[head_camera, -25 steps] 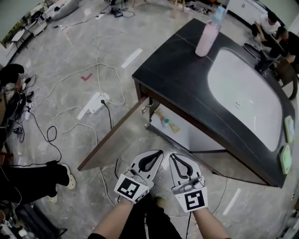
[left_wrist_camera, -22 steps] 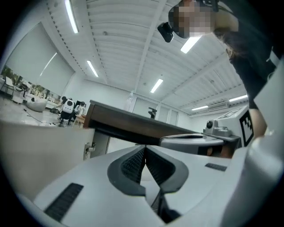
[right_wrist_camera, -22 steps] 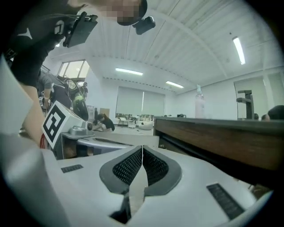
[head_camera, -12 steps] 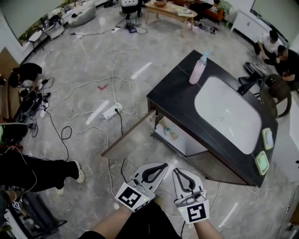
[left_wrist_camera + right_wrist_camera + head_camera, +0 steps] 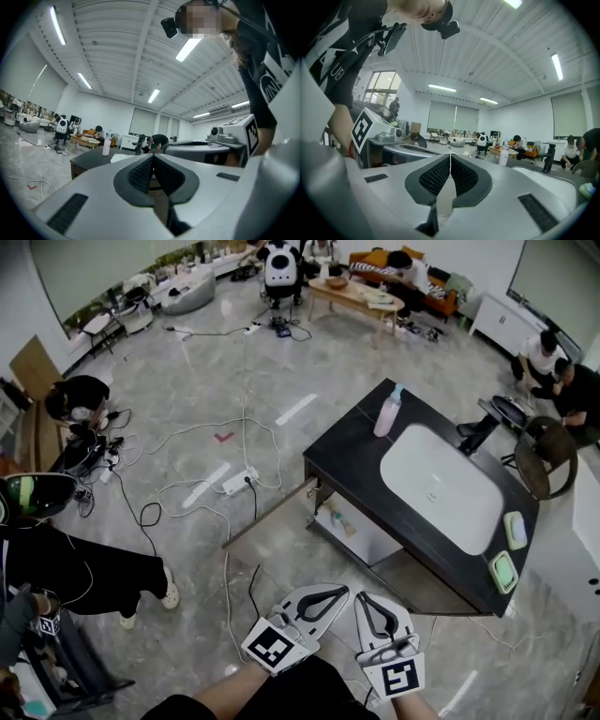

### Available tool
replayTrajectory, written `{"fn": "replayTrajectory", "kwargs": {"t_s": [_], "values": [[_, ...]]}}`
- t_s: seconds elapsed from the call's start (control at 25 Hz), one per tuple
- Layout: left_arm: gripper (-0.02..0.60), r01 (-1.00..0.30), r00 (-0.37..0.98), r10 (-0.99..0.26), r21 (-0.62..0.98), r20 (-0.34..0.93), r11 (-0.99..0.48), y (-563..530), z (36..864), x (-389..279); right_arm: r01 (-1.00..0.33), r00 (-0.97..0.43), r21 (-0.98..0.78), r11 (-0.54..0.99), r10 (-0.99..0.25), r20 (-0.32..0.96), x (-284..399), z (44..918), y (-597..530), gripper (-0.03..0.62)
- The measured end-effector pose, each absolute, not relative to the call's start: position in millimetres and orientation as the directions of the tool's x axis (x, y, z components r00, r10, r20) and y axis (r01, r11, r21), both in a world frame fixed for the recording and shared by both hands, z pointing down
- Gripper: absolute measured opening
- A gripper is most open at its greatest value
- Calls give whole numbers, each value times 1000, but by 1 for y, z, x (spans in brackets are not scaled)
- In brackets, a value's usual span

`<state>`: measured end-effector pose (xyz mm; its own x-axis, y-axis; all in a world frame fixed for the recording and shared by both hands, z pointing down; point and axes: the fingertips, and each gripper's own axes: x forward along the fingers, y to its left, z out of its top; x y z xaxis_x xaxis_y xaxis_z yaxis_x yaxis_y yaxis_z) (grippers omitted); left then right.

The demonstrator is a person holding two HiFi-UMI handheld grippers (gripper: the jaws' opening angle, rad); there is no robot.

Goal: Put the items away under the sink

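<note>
Left gripper: my fingers are pressed together, tip to tip, with nothing between them. Right gripper: same finding, fingers together and empty. The two sit side by side in front of the sink, well apart from it and pointing toward it.

The sink is a white basin set in a black counter. A pink bottle stands upright on the counter just beside the sink's far left corner. A black faucet rises at the sink's far edge. Two pale green pads lie on the counter at the sink's right end; I cannot tell what they are.

Below the sink, the cabinet door stands swung open to the left. Inside the opening under the sink I note a small bottle and one slender object beside it; both are too small to describe further.

White cables and a power strip lie on the floor left of the sink.
</note>
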<state>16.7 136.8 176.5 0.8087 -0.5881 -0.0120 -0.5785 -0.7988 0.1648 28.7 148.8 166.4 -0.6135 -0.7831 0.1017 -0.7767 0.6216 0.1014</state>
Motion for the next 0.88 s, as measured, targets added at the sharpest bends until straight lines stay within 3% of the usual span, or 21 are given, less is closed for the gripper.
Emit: {"fn": "replayTrajectory", "kwargs": {"t_s": [0.48,0.88], "values": [[8,-592,800,-600,176,6,-787,158,126,17,-794,-601,87,602,-798,45,41,98,169,34],[8,-589,800,-600,187,-5,-787,163,109,21,-806,-586,75,588,-809,41,52,90,186,34]]}}
